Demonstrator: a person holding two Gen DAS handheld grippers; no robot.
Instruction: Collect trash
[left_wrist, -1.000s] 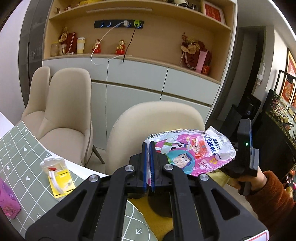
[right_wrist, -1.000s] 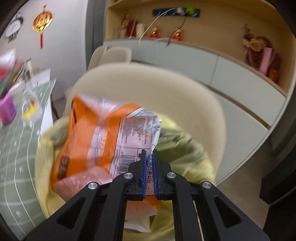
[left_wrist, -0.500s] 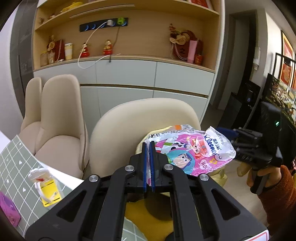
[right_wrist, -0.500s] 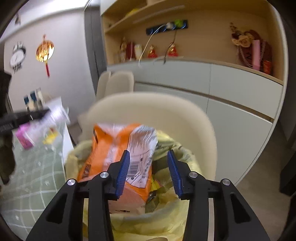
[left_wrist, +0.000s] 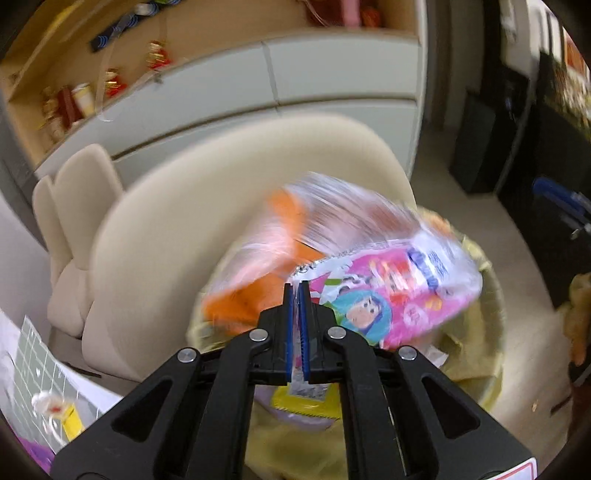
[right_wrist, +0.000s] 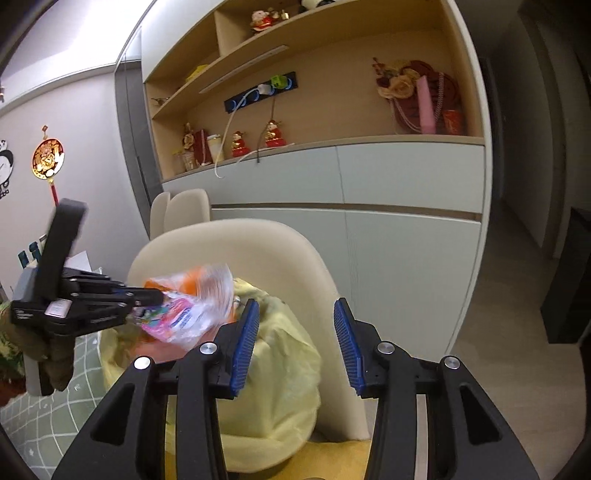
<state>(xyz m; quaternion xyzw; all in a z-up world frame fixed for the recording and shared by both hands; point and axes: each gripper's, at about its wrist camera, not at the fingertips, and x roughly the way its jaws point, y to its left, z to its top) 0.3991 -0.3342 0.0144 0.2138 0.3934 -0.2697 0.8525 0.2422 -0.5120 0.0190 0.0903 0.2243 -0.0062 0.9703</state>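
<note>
With the left gripper clamped on the wrapper over the bag, release only inside its rim; the right gripper, just opened, stays empty.

Soft, even indoor light fills both of my views, with no hard shadows or glare. My left wrist view is badly smeared by motion: the pink wrapper and the shelves streak, though my black fingers stay crisp. My right wrist view is sharper, dim toward the doorway. Fisheye bending curves the cabinet lines, and dark corners ring each frame.
</note>
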